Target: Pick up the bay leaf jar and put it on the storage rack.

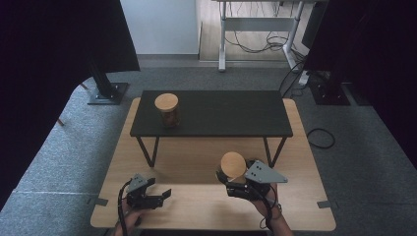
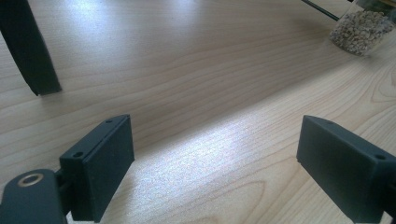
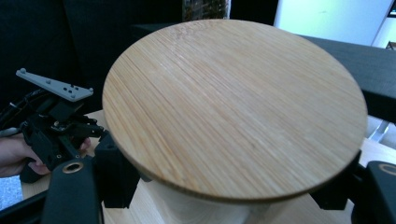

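My right gripper (image 1: 232, 178) is shut on a glass jar with a round bamboo lid (image 1: 233, 166), held just above the front right of the wooden table (image 1: 196, 209). In the right gripper view the lid (image 3: 233, 102) looms large, and my black jaws clamp the jar body beneath it from both sides. A second jar with the same kind of lid (image 1: 167, 110) stands upright on the left end of the black shelf (image 1: 231, 113). My left gripper (image 1: 166, 196) rests low at the front left, open, with bare wood between its jaws (image 2: 212, 149). The held jar's grain-filled bottom (image 2: 362, 30) appears at the top right of the left gripper view.
The black shelf stands on thin metal legs (image 2: 30, 51) across the back half of the table. Grey carpet surrounds the table, with dark curtains at both sides and a white desk frame (image 1: 260, 24) with loose cables behind.
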Action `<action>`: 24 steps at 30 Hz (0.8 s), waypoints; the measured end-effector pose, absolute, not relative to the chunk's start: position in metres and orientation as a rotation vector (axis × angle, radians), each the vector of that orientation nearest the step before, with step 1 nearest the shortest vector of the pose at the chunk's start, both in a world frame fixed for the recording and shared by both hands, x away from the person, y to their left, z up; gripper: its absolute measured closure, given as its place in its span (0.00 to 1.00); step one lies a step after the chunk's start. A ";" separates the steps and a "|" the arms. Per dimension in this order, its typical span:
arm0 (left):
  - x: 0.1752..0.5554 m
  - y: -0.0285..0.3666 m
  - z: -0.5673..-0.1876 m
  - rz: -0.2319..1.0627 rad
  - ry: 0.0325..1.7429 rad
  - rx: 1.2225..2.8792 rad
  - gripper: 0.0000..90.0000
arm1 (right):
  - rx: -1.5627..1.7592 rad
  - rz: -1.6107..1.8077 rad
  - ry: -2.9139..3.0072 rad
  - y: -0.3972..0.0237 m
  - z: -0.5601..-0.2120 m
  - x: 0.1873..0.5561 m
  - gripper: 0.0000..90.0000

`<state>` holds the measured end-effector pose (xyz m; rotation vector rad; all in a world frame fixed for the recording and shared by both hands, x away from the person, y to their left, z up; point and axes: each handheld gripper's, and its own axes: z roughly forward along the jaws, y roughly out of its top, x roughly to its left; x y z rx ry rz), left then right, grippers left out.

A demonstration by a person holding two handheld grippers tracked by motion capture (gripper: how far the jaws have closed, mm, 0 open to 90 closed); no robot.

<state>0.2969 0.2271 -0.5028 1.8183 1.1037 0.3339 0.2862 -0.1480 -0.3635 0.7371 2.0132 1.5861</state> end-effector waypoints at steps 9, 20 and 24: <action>0.297 0.227 -0.503 0.331 1.103 1.821 0.12 | 0.724 1.587 2.033 -0.143 -0.360 0.292 0.28; 0.298 0.226 -0.503 0.326 1.091 1.828 0.11 | 0.685 1.586 2.062 -0.134 -0.355 0.299 0.28; 0.299 0.226 -0.503 0.319 1.090 1.830 0.11 | 0.669 1.580 2.078 -0.131 -0.352 0.301 0.28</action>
